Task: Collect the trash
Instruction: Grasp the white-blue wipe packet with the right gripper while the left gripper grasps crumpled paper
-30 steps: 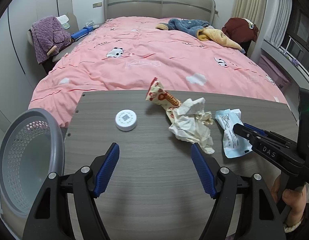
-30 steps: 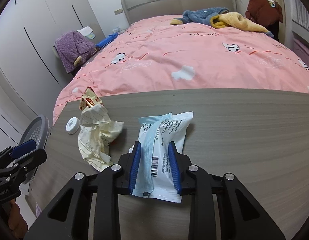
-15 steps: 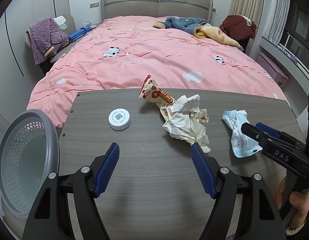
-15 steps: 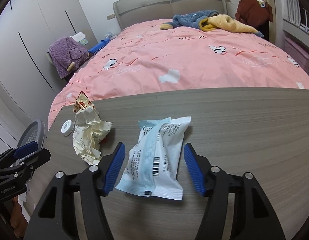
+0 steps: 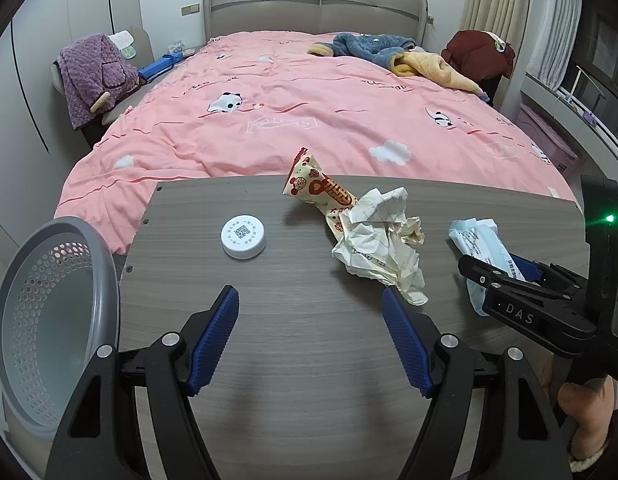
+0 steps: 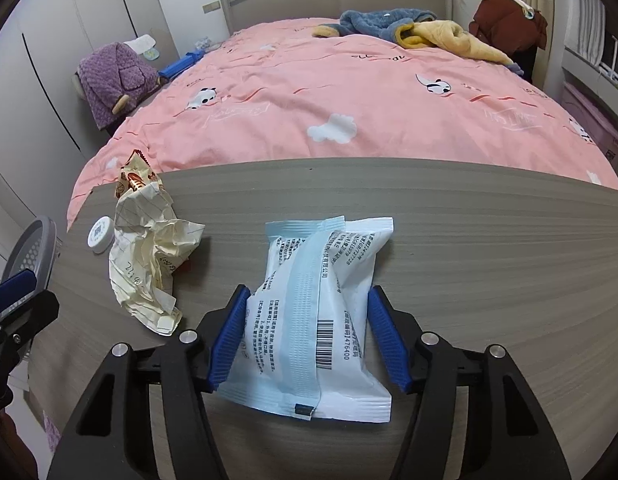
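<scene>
The right gripper (image 6: pixel 307 334) straddles the blue-white packet (image 6: pixel 317 308) lying on the tabletop (image 6: pixel 489 248), pads touching its sides without visibly squeezing, while the left gripper (image 5: pixel 311 344) hangs wide open and empty near the basket (image 5: pixel 49 320).

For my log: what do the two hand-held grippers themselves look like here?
Both are matte black plastic frames with silver screw heads and ribbed blue finger pads. The right hand-held gripper, seen from the left wrist view, carries white "DAS" lettering and a lit green LED on its upright handle. The left hand-held gripper matches. No cables show.
</scene>
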A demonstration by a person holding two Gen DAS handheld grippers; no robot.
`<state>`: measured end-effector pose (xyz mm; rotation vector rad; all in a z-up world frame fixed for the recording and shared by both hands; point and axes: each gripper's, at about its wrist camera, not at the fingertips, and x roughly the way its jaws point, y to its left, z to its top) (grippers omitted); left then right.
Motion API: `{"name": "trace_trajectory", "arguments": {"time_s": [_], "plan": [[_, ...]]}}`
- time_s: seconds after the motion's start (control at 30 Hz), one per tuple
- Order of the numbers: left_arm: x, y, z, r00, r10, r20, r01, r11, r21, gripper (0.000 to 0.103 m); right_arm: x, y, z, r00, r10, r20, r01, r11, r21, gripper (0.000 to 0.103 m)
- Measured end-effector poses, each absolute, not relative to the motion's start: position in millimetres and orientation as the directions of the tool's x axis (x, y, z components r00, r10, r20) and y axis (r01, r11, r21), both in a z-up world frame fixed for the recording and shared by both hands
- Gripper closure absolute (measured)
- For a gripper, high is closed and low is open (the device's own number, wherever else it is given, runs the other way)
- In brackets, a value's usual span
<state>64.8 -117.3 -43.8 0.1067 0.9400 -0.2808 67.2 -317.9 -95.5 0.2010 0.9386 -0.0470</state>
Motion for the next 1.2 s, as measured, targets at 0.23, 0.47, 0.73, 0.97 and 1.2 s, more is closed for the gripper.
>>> {"name": "trace_trajectory", "arguments": {"time_s": [0.23,0.47,0.73,0.97,1.2], "plan": [[70,-130,-47,0.558,-0.204,-0.805,0.304,0.952,-0.031,0.032,53,-328,-82,0.637,0.065,-0.768,0.136,0.972,0.194,0.046],[84,-155,-55,0.532,-0.253,-0.808,0.345,0.936,-0.066,0.032,35,-343,-81,0.656,0.081,-0.75,0.164,0.955,0.246,0.046],[103,-174,-76,0.488,-0.261,-0.833,0.347,0.934,-0.089,0.032,22,-357,-83,0.67,0.095,-0.736,0.183,0.94,0.288,0.046],[107,-181,-86,0.475,-0.247,-0.845,0.34,0.937,-0.083,0.036,19,-360,-83,0.68,0.108,-0.725,0.181,0.934,0.309,0.046],[101,-182,-84,0.479,-0.255,-0.84,0.356,0.931,-0.079,0.062,19,-360,-85,0.678,0.12,-0.725,0.177,0.931,0.319,0.046]]}}
